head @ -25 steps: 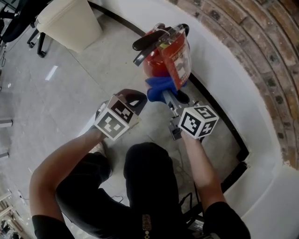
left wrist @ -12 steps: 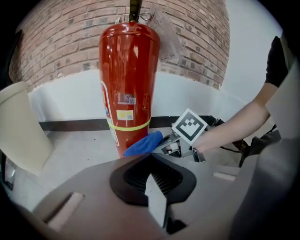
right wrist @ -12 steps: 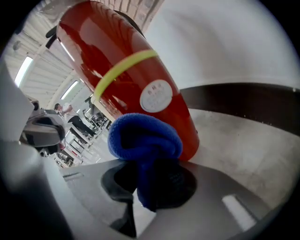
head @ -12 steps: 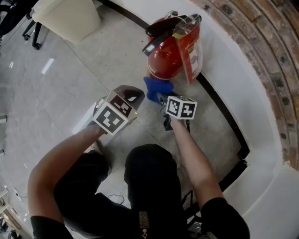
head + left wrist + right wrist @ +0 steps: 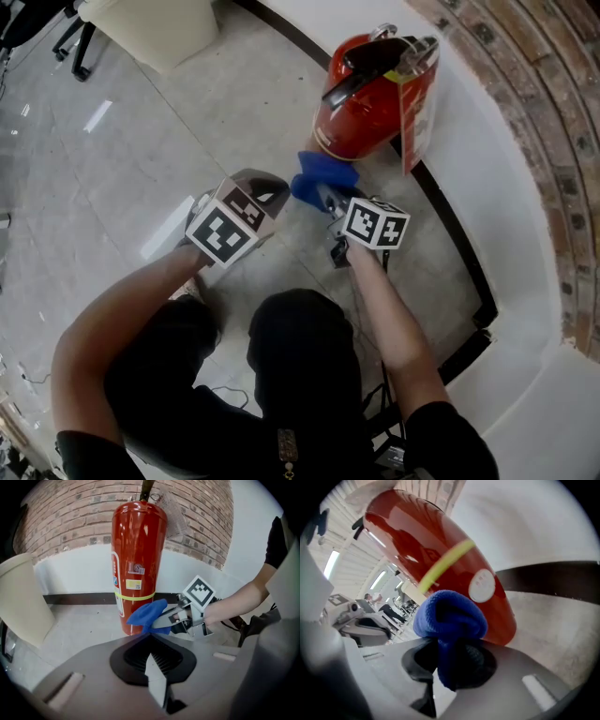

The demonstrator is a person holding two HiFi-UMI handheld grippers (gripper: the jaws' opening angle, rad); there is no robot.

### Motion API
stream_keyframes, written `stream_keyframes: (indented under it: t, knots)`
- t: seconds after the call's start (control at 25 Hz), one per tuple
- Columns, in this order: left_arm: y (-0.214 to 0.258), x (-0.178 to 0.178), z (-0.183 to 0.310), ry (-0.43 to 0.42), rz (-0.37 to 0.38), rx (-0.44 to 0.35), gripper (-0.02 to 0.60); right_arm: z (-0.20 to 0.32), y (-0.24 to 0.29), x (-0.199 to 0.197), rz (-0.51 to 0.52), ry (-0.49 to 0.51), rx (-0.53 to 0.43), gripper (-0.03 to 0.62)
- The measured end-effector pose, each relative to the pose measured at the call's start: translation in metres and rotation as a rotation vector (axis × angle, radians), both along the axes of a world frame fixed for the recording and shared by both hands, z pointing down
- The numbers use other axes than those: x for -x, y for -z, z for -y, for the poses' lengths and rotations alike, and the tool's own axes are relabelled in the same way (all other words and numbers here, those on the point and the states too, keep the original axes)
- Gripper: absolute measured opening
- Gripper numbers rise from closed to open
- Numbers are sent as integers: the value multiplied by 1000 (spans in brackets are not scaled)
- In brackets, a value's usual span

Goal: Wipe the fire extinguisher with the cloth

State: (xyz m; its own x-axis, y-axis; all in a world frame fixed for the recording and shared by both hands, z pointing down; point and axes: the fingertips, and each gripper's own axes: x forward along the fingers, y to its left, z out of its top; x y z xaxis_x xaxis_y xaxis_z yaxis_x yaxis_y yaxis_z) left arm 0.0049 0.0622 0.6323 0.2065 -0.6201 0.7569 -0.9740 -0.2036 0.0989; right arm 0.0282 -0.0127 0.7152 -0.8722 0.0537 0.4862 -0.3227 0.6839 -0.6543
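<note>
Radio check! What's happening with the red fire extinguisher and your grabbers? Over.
Right gripper shut on blue cloth, at fire extinguisher lower body. Left gripper shut, empty. Beige bin well clear.

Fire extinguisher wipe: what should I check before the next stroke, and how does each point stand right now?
1. Grip of right gripper on cloth: ok, bunched between its jaws.
2. Contact of cloth with fire extinguisher: cannot tell; it sits at the lower body, below the yellow band.
3. Extinguisher upright on the floor: ok.
4. Clearance of left gripper from the extinguisher: ok, shut, empty, held back.
5. Distance of hanging tag from the cloth: ok, it is up near the top.
</note>
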Motion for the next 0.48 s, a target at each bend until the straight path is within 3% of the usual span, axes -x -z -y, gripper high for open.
stream_keyframes:
  t: [0.28, 0.48]
  knots:
    - [39, 22, 10, 49, 39, -80, 5, -7, 110, 9, 224, 34, -20, 71]
    - [100, 31, 21, 53, 92, -232, 5, -13, 174, 21, 341, 31, -7, 71]
